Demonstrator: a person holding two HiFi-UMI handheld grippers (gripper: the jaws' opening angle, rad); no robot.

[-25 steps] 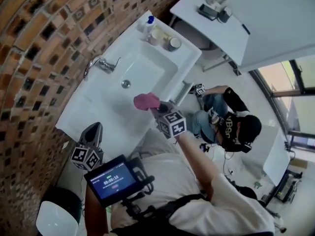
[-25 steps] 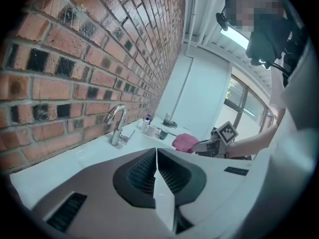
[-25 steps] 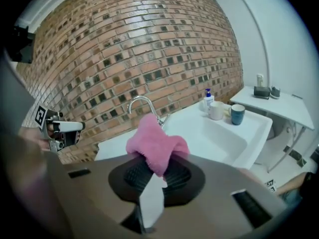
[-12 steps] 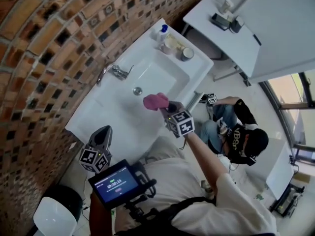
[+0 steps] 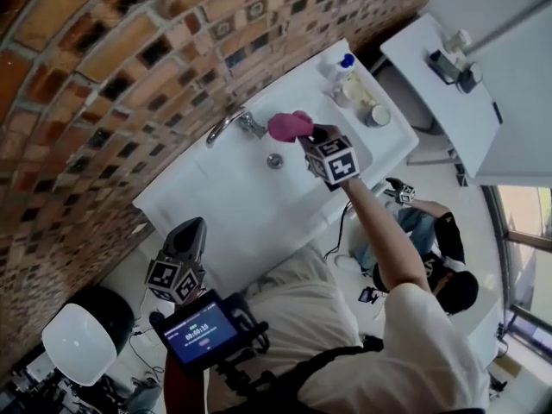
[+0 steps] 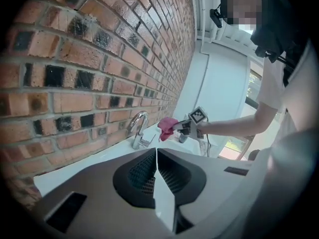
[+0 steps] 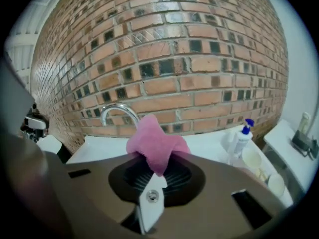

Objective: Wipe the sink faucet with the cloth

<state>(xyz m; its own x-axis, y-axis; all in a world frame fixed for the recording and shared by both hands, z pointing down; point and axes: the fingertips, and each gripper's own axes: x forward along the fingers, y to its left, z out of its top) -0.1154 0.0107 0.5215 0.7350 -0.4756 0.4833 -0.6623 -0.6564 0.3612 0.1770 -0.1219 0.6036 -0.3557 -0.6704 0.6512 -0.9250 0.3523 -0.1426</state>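
Note:
A chrome faucet (image 5: 231,123) curves up from the back of a white sink (image 5: 216,198) against the brick wall; it also shows in the left gripper view (image 6: 138,127) and the right gripper view (image 7: 115,111). My right gripper (image 5: 307,133) is shut on a pink cloth (image 5: 289,125), held over the basin just right of the faucet, a short gap away. The cloth (image 7: 155,143) bunches out of the jaws. My left gripper (image 5: 191,234) hangs shut and empty below the sink's near left edge.
A blue-capped pump bottle (image 5: 342,69) and small cups (image 5: 374,116) stand on the sink's right end. A drain (image 5: 274,160) sits in the basin. A white bin (image 5: 78,343) is at lower left. A person (image 5: 440,266) crouches on the floor at right.
My right gripper has carried the pink cloth from the sink's front edge across the basin up close to the faucet. The left gripper has stayed low by the sink's front.

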